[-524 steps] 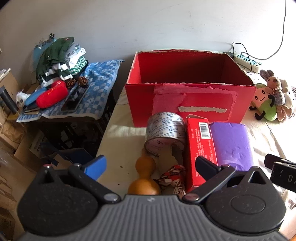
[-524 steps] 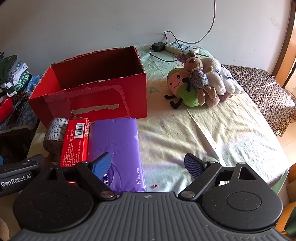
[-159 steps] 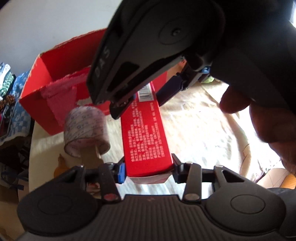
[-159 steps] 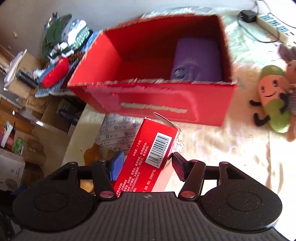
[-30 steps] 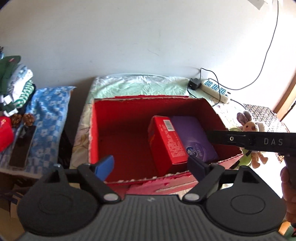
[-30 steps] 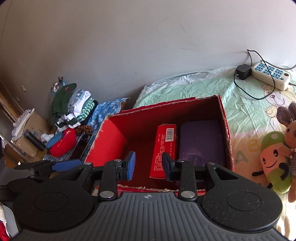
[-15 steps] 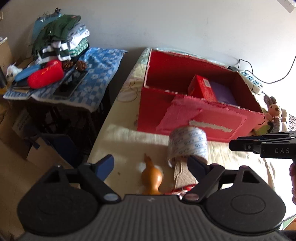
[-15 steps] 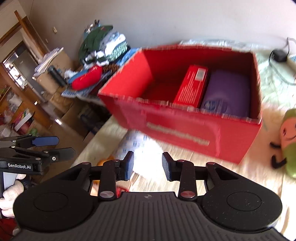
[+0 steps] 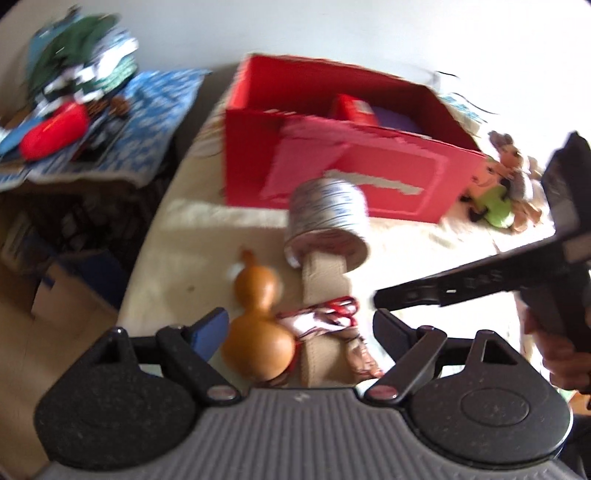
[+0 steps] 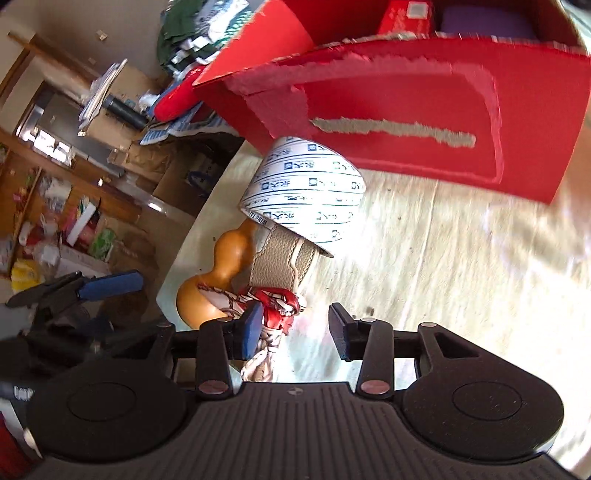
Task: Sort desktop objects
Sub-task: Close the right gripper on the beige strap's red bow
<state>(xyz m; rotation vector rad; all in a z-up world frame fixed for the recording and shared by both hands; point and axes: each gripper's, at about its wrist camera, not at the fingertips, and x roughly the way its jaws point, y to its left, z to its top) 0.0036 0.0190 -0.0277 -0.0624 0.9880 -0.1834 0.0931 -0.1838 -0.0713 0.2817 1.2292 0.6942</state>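
A red cardboard box [image 9: 354, 166] [image 10: 424, 110] stands on the table, holding a small red carton [image 9: 352, 107] [image 10: 406, 16] and a purple pack [image 10: 487, 22]. In front of it a roll of printed tape [image 9: 327, 221] [image 10: 306, 192] rests on a beige strap [image 9: 321, 295] [image 10: 280, 258]. A brown gourd [image 9: 256, 321] [image 10: 218, 273] and a red-and-white cloth knot [image 9: 325, 317] [image 10: 273, 306] lie nearest me. My left gripper [image 9: 301, 332] hangs open over the gourd and knot. My right gripper [image 10: 295, 328] is open just above the knot.
A side stand at the left carries folded clothes [image 9: 81, 55] and a red pouch [image 9: 55, 129] on a blue checked cloth. Plush toys [image 9: 506, 192] lie right of the box. The table edge [image 9: 147, 251] drops to cardboard boxes on the floor.
Both grippers have dropped lower and closer to the items in front of the box. The right gripper's jaws have opened wider. The frames are motion-blurred.
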